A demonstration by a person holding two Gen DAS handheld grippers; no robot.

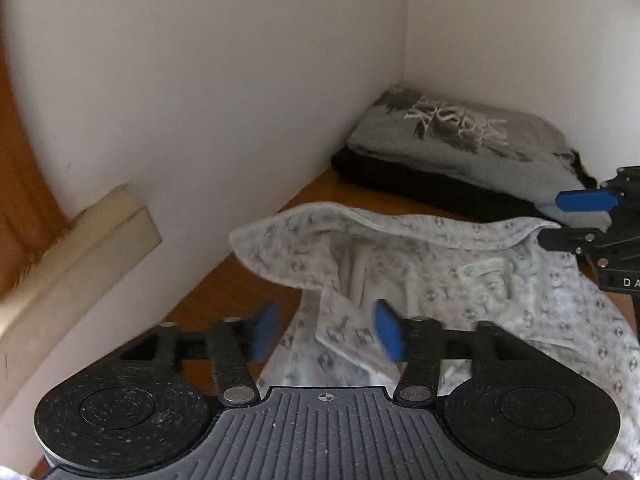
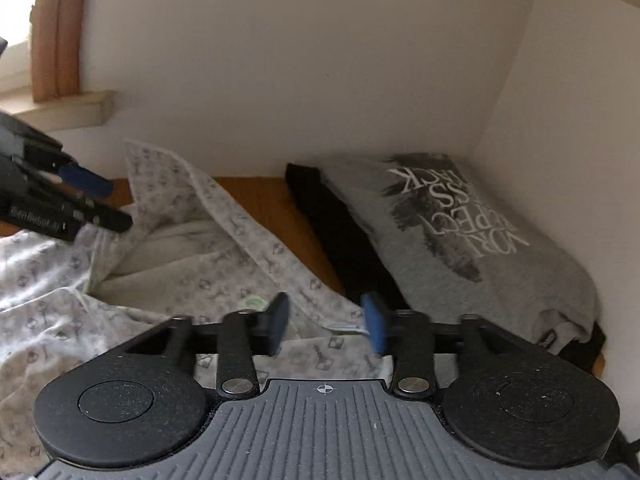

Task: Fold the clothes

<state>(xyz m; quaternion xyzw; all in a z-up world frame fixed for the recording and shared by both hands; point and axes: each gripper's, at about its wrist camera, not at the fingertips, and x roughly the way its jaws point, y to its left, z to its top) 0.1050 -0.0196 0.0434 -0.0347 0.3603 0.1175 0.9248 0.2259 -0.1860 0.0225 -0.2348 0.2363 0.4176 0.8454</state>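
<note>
White walls (image 1: 200, 80) meet in a corner above a wooden surface (image 2: 256, 196); window ledge (image 2: 68, 110) at left.

2 wrist views, shared patterned garment (image 1: 460, 264)

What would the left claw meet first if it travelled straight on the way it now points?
Most likely the patterned white garment: the open left claw aims down at its crumpled collar area. Depth is hard to judge in the fisheye view.

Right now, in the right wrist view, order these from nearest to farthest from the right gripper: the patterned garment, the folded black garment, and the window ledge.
1. Patterned garment: directly under the right gripper.
2. Folded black garment: just ahead, under the grey printed shirt.
3. Window ledge: far left, on the wall.
</note>
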